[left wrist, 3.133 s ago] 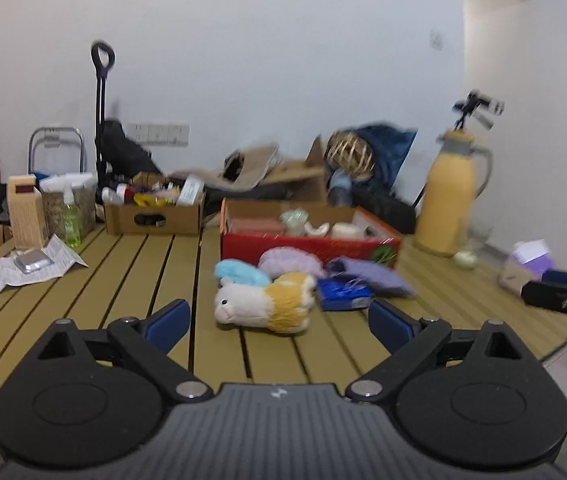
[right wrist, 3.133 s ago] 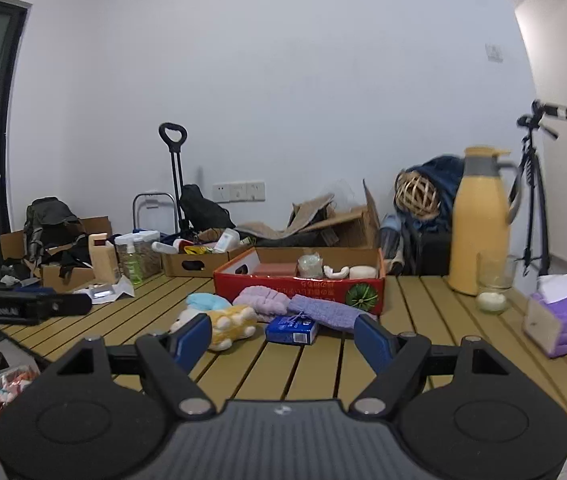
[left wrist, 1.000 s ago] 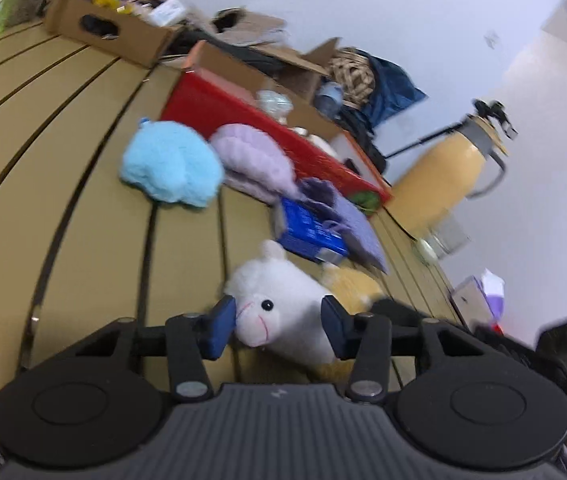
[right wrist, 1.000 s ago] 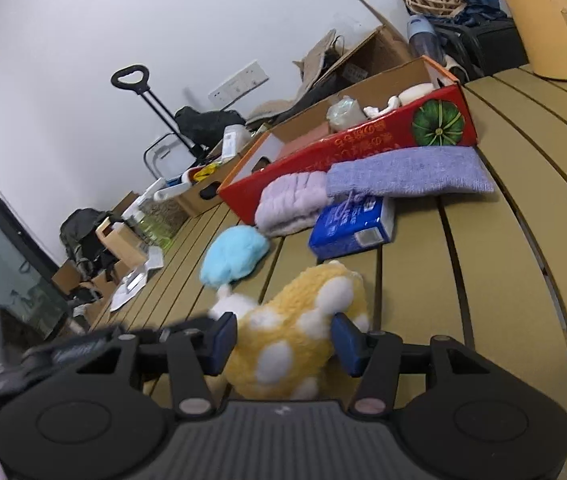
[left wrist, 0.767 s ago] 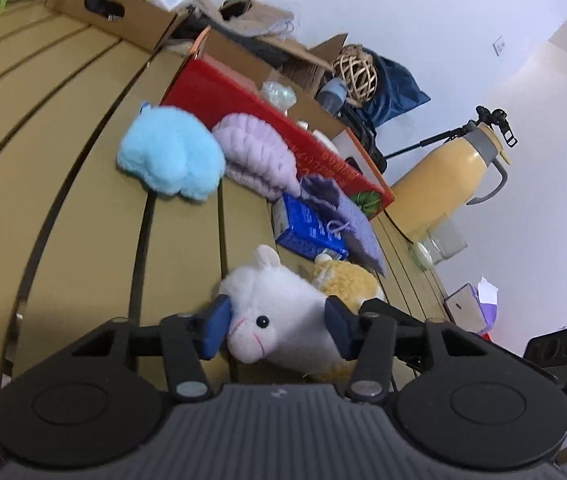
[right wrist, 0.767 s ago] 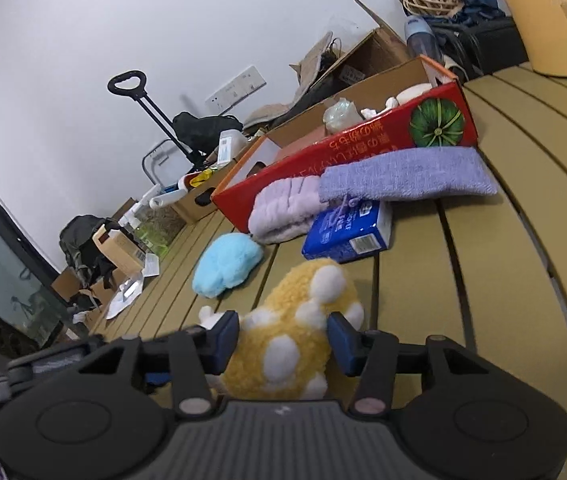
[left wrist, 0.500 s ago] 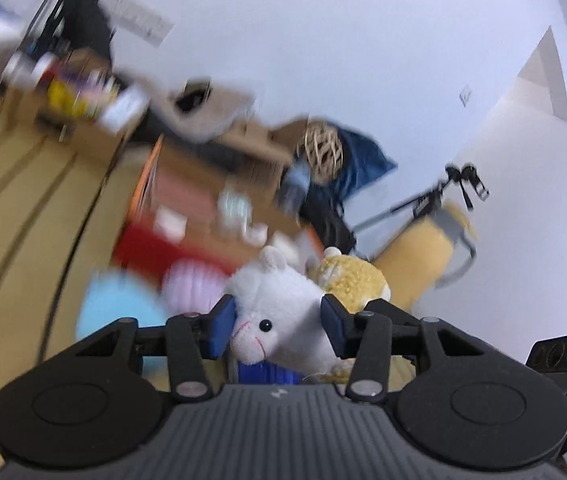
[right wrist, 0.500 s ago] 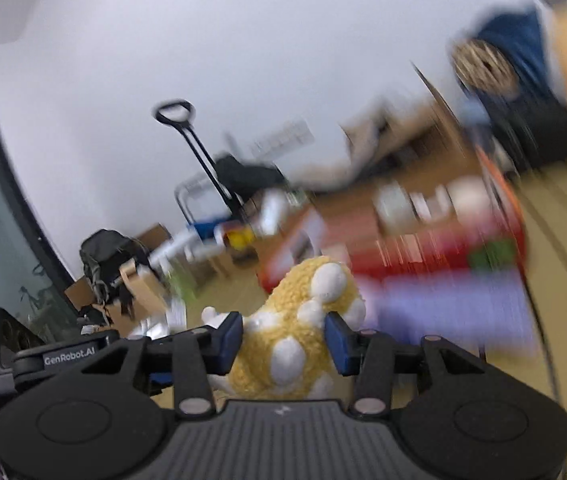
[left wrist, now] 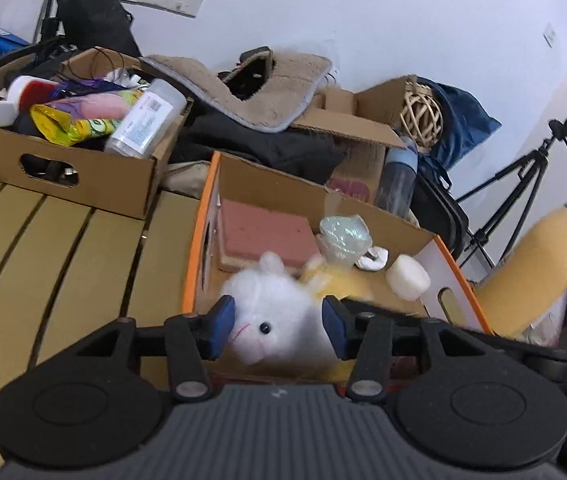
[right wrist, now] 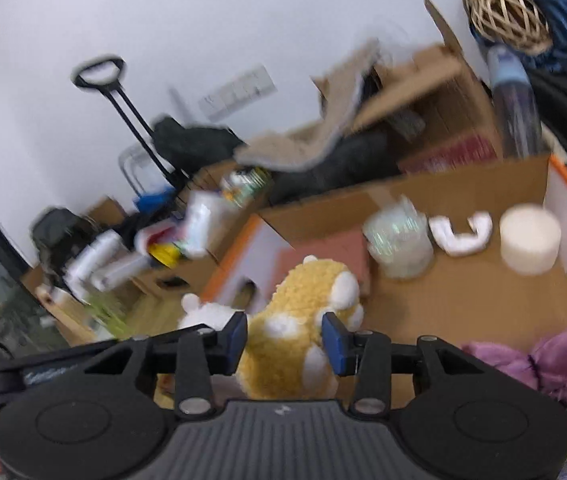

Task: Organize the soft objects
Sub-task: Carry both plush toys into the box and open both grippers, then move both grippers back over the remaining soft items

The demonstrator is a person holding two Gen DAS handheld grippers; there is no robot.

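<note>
While the left gripper (left wrist: 278,327) pinches the plush toy's (left wrist: 273,312) head and the right gripper (right wrist: 284,339), jaws just tightened, squeezes its body, both hold it over the cardboard box (left wrist: 199,236), so loosening both grips likely comes next.

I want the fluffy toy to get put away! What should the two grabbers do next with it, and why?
Probably lower it a little, then let go. The left gripper holds the plush toy by its white head and the right gripper, whose jaws have just been closing, by its yellow body, above the open cardboard box, which has bare floor.
</note>
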